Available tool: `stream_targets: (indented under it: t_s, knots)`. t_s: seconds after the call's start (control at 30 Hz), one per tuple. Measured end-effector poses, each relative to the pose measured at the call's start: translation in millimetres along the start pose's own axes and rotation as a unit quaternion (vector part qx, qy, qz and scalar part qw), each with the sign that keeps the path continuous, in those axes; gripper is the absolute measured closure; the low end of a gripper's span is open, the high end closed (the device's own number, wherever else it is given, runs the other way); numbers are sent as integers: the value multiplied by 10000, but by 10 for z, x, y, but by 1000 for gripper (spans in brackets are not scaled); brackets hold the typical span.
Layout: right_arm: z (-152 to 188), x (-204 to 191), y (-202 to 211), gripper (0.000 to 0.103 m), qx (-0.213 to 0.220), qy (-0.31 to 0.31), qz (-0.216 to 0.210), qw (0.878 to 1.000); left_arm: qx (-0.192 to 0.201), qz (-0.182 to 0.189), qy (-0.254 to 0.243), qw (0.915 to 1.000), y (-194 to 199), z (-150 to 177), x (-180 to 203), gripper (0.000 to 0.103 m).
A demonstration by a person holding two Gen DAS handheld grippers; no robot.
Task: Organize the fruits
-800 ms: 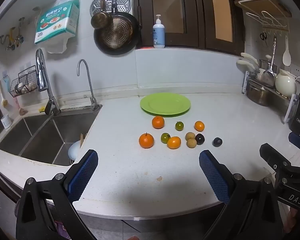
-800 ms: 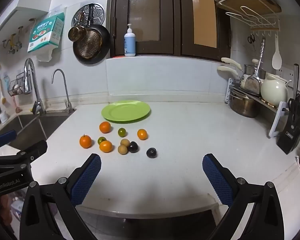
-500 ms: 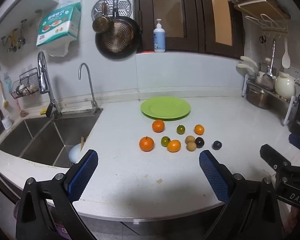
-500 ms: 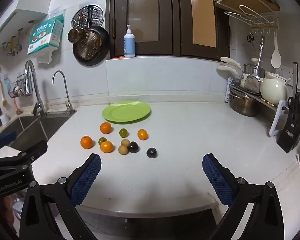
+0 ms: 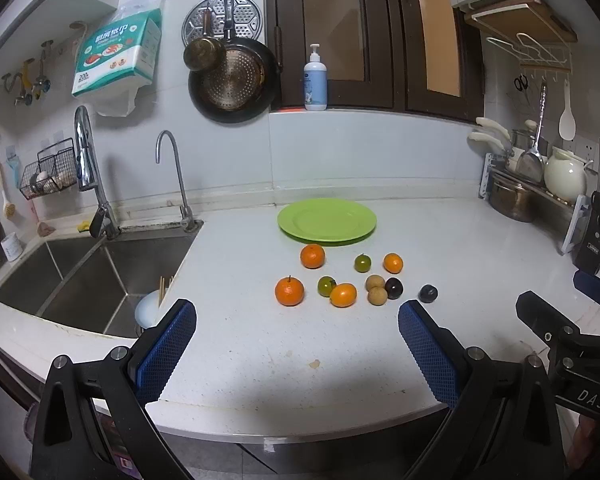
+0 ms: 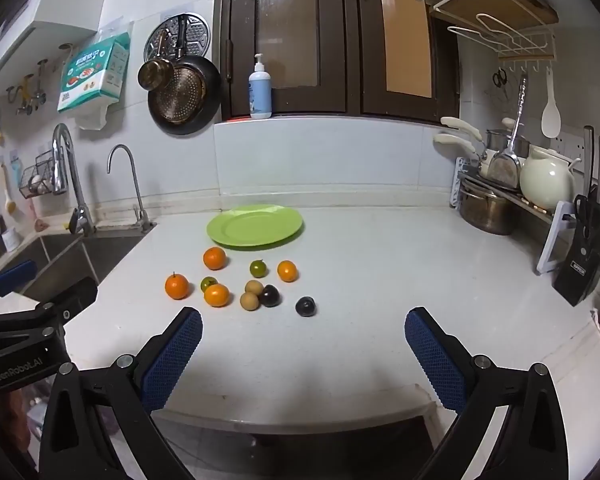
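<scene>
Nothing done yet: plate [image 5: 327,221] bare, all fruits [image 5: 343,294] loose on counter [image 5: 260,340], left gripper [image 5: 296,344] and right gripper [image 6: 304,344] both spread, empty.

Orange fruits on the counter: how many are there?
4: one nearest the plate, one leftmost, one in the front middle, one on the right. None looks hidden.

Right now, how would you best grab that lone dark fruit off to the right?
Close the jaws across the middle of the dark fruit, coming from above. It is small and round, so any width works, and it sits apart from its neighbours, leaving room on both sides. The right gripper is nearest.
</scene>
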State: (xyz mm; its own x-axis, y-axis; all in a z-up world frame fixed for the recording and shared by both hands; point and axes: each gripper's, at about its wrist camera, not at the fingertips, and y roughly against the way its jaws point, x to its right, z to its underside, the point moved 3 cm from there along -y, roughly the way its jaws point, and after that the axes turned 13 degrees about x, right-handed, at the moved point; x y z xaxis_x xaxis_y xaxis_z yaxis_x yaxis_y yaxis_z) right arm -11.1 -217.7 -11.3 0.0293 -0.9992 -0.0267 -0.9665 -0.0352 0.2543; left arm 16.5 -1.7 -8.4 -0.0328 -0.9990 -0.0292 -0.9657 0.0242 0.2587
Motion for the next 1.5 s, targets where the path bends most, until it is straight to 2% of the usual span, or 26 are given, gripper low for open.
stream_targets:
  t_s: [1.5]
  knots:
    - [-23, 25, 60, 1, 51, -13, -111, 9999, 164, 109, -2, 9998, 69, -81, 96, 0]
